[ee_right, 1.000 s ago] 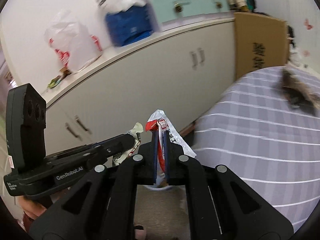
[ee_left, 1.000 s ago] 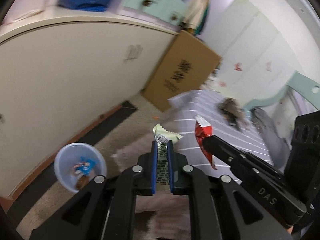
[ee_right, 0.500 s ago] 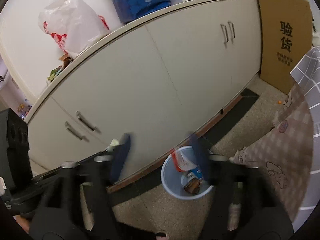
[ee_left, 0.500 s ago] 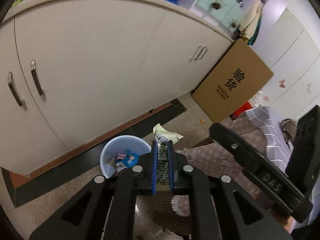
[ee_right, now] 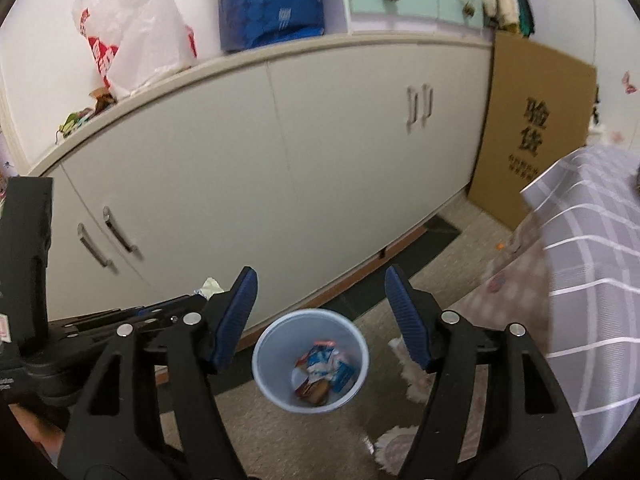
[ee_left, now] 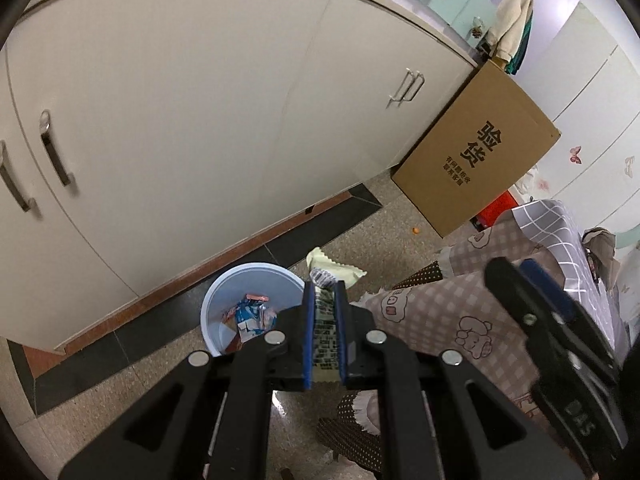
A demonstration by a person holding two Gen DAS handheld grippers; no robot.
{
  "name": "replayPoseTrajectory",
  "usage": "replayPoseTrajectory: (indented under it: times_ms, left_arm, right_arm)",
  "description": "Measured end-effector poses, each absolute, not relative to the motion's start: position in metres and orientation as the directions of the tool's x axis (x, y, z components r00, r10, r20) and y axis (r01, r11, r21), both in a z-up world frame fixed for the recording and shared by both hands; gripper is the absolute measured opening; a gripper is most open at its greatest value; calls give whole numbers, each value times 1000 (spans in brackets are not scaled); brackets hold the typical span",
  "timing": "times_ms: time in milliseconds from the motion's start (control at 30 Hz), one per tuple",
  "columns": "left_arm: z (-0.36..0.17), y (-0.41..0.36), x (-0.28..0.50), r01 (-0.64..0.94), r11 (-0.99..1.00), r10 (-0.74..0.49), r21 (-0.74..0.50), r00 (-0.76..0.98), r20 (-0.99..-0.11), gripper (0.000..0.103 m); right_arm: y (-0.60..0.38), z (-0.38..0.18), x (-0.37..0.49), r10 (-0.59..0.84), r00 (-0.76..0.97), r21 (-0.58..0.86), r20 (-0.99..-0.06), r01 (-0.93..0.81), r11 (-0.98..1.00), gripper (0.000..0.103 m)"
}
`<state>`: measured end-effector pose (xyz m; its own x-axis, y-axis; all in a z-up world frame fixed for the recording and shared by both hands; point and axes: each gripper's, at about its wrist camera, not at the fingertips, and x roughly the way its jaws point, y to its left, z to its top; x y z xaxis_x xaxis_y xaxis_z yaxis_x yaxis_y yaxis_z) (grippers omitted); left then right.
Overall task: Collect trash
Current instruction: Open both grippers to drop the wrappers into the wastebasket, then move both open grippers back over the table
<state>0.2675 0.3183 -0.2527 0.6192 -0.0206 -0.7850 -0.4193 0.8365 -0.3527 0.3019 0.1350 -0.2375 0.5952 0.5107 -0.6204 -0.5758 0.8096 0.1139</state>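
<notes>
A light blue trash bin (ee_left: 224, 312) stands on the floor by the cabinet, with several wrappers (ee_left: 250, 318) inside; it also shows in the right wrist view (ee_right: 272, 344). My left gripper (ee_left: 323, 292) is shut on a pale green snack wrapper (ee_left: 332, 270), held just right of the bin's rim. My right gripper (ee_right: 320, 284) is open and empty, above the bin; it shows at the right of the left wrist view (ee_left: 520, 276). The left gripper and its wrapper (ee_right: 210, 287) appear at the left of the right wrist view.
A long cream cabinet (ee_left: 200, 100) runs behind the bin. A cardboard box (ee_left: 476, 152) leans at its right end. A bed with checked and grey plaid covers (ee_right: 592, 248) is on the right. Bags (ee_right: 132, 36) sit on the cabinet top.
Both grippers swung from the bed to the bin. The right gripper opened and its red wrapper dropped into the bin. The left gripper still holds its wrapper.
</notes>
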Motion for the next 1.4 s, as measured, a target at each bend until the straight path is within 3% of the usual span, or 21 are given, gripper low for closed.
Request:
replayPoseTrajectory:
  times_ms: [333, 400, 433, 467, 700, 967, 1167, 1400]
  left_arm:
    - [-237, 304, 294, -394, 858, -14, -329, 623, -782, 11]
    - [-236, 305, 301, -412, 855, 8, -313, 615, -788, 24]
    - [-235, 306, 301, -433, 847, 29, -308, 616, -787, 47]
    - [-234, 309, 300, -449, 837, 41, -314, 623, -781, 59]
    - [-212, 299, 286, -454, 826, 52, -334, 652, -757, 60]
    - [-160, 241, 292, -348, 884, 44, -310, 724, -688, 69]
    - [-137, 175, 320, -232, 934, -12, -272, 740, -672, 75]
    - [-127, 102, 364, -125, 967, -60, -221, 732, -679, 77]
  right_arm:
    - [105, -218, 303, 512, 663, 139, -547, -531, 836, 70]
    - [99, -216, 304, 509, 666, 150, -545, -520, 841, 70]
    - [97, -215, 304, 510, 667, 156, -543, -517, 842, 70]
    - [95, -214, 304, 509, 669, 159, -542, -513, 843, 70]
    - [73, -195, 300, 497, 685, 159, -533, -495, 854, 70]
    - [11, -153, 301, 420, 768, 98, -484, -429, 898, 76]
    - [-65, -137, 330, 244, 842, -24, -482, -291, 956, 81]
    - [-134, -152, 390, 34, 828, -188, -559, -167, 968, 84]
